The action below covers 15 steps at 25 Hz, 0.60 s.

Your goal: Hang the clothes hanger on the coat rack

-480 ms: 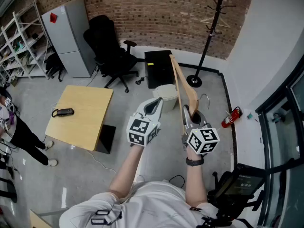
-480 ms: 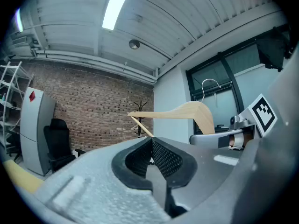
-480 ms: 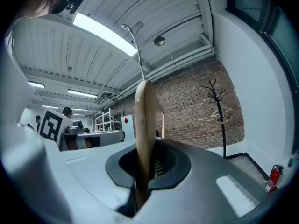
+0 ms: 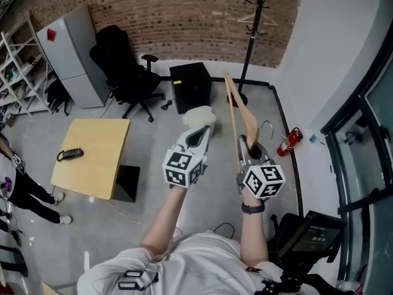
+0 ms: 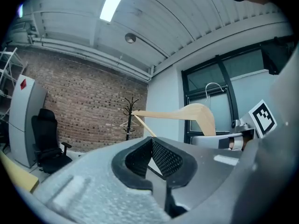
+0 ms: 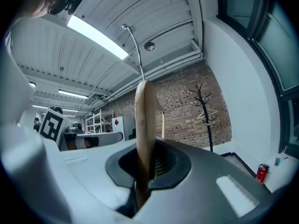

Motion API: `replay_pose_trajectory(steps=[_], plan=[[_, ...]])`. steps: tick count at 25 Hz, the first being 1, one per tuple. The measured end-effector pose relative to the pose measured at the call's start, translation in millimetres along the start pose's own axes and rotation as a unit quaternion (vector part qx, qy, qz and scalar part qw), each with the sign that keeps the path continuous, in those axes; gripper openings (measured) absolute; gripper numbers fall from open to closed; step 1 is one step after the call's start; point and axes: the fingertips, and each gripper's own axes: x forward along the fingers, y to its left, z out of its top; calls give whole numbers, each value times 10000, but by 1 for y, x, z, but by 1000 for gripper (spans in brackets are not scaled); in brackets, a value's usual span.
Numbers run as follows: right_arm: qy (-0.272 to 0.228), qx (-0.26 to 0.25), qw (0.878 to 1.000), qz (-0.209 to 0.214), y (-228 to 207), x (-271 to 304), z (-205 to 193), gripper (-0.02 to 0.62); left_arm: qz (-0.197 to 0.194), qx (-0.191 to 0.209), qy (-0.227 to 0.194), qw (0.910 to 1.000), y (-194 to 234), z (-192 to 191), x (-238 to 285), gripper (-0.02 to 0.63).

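Held thing: the wooden clothes hanger (image 4: 236, 112) is off the floor, carried in the right gripper (image 4: 247, 145). Its metal hook stands upward in the right gripper view.
Right fingers: clenched on the hanger's wooden arm, which stands edge-on between them (image 6: 145, 139).
Left fingers: pressed together with nothing between them. The left gripper (image 4: 198, 135) rides alongside, apart from the hanger.
Change: compared with half a second ago, the coat rack (image 4: 250, 35) has slid left in the head view, and so has the fire extinguisher (image 4: 287, 141). Both grippers sit where they did, and the grip looks the same.
Meaning: judging by this, the person is turning and lining up on the rack. The rack is still well apart, so the carry is under way and the hanging is not yet begun.
Rack: a thin hanger (image 4: 253, 20) already hangs on one peg.
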Motion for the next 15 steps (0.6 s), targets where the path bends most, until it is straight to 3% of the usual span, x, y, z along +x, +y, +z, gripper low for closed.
replay_pose_trajectory(steps=[9,15], plan=[[-116,380,9981,-470,-83,-58,3,6,-588,-103,14,9982,-87,-14,67,-4],[-89,559,9945,-883,-130,-90,-7,6,-1030,7,245,9944,-138,-35,102,-5]])
